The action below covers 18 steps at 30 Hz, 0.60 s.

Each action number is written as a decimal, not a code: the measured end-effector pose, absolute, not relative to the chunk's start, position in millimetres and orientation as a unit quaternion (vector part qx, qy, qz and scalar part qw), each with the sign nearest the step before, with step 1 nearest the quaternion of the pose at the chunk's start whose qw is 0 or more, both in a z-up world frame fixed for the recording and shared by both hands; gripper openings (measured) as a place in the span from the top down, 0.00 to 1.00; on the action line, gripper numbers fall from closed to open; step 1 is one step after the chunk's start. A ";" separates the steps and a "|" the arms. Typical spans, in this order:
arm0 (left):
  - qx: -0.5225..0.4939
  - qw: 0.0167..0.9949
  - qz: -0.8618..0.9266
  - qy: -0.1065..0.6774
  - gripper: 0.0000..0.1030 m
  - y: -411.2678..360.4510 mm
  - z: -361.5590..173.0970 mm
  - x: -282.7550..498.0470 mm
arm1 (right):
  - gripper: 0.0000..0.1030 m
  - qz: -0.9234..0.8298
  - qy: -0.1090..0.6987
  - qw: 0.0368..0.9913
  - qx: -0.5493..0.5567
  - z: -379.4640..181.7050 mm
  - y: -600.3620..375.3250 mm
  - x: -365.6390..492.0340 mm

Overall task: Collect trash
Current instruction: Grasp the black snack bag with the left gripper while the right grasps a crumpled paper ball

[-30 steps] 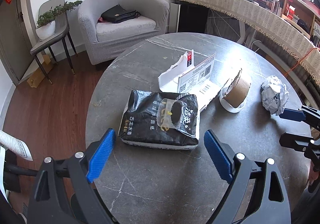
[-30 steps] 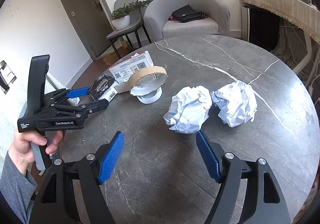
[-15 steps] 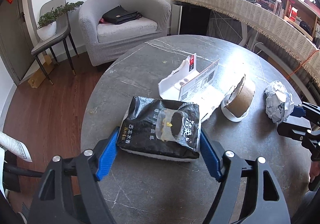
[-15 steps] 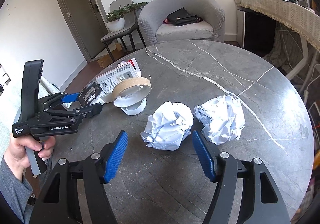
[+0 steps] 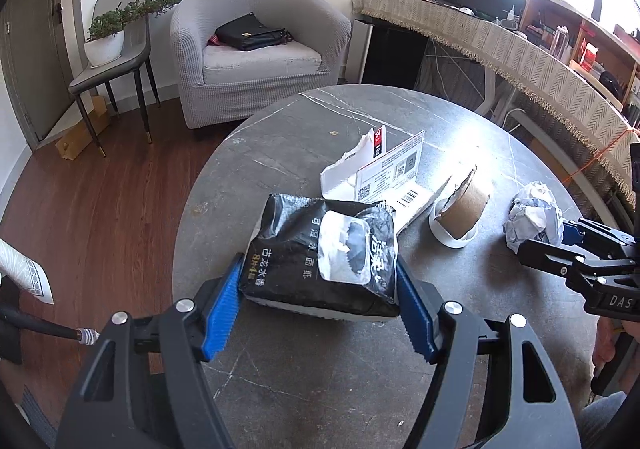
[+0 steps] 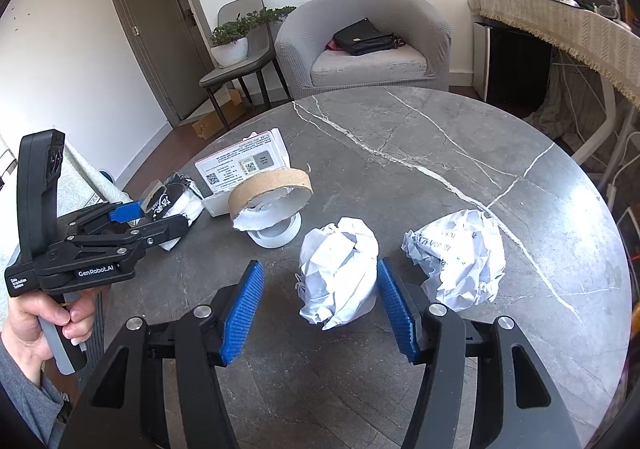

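A black snack bag [image 5: 320, 253] with a clear window lies on the round grey marble table [image 5: 280, 145]. My left gripper [image 5: 318, 309] has its blue pads against both sides of the bag's near end, shut on it. In the right wrist view my right gripper [image 6: 318, 309] is open around a crumpled white paper ball [image 6: 340, 273]; its right pad touches the ball, its left pad stands apart. A second paper ball [image 6: 456, 257] lies just to the right. A torn cardboard tape roll [image 6: 272, 197] rests on a white ring, with a torn white box [image 6: 240, 165] behind it.
A grey armchair [image 5: 256, 53] with a black handbag, a chair with a potted plant [image 5: 108, 33] and a cloth-covered desk [image 5: 520, 49] stand beyond the table. Wooden floor lies to the left of the table.
My left gripper moved forward and closed on the black bag. My right gripper moved forward around the nearer paper ball and its jaws narrowed.
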State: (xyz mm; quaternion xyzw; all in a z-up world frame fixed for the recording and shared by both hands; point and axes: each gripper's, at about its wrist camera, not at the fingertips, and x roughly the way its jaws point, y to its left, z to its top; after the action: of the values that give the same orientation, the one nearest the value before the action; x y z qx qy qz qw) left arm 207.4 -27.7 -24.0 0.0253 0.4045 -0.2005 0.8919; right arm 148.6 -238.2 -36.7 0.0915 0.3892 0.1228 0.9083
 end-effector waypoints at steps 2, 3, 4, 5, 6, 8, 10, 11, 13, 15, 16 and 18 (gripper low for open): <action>0.017 0.892 -0.199 0.405 0.29 -23.5 -21.3 203.0 | 0.42 0.123 0.393 0.905 0.105 -38.9 -241.5 152.4; 0.014 0.892 -0.198 0.406 0.29 -21.5 -20.0 200.7 | 0.42 0.122 0.394 0.905 0.109 -39.6 -242.8 153.6; 0.012 0.893 -0.195 0.406 0.29 -19.8 -18.5 198.1 | 0.42 0.121 0.393 0.905 0.111 -39.7 -243.8 155.0; 0.009 0.894 -0.191 0.406 0.29 -18.6 -17.5 194.7 | 0.46 0.119 0.393 0.905 0.108 -39.8 -244.3 155.9; 0.006 0.894 -0.189 0.405 0.29 -16.6 -16.1 191.5 | 0.50 0.117 0.395 0.905 0.103 -40.1 -243.6 157.0; -0.006 0.896 -0.182 0.404 0.29 -11.4 -13.2 185.1 | 0.61 0.117 0.396 0.906 0.095 -40.4 -240.9 157.9; -0.025 0.897 -0.176 0.404 0.29 -4.5 -10.2 180.3 | 0.62 0.122 0.397 0.906 0.087 -39.4 -237.5 157.7; -0.036 0.898 -0.171 0.405 0.29 -0.4 -8.8 177.9 | 0.63 0.123 0.396 0.907 0.080 -38.1 -234.8 156.7; -0.052 0.899 -0.165 0.402 0.29 5.7 -4.5 172.6 | 0.63 0.125 0.392 0.909 0.065 -33.4 -228.2 153.3; -0.064 0.901 -0.163 0.397 0.29 11.5 1.0 168.1 | 0.63 0.133 0.388 0.910 0.059 -26.8 -220.6 150.1; -0.066 0.903 -0.161 0.394 0.29 13.8 3.9 165.5 | 0.63 0.136 0.385 0.911 0.054 -23.6 -216.5 147.4; -0.066 0.906 -0.157 0.387 0.29 17.6 9.3 160.3 | 0.63 0.143 0.384 0.911 0.049 -19.7 -209.6 144.2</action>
State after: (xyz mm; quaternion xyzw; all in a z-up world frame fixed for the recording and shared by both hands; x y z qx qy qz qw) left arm 160.3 17.6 9.3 -0.0656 0.3874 -0.1573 0.9060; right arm 144.2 -209.6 -19.7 0.0492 0.3839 0.1429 0.9109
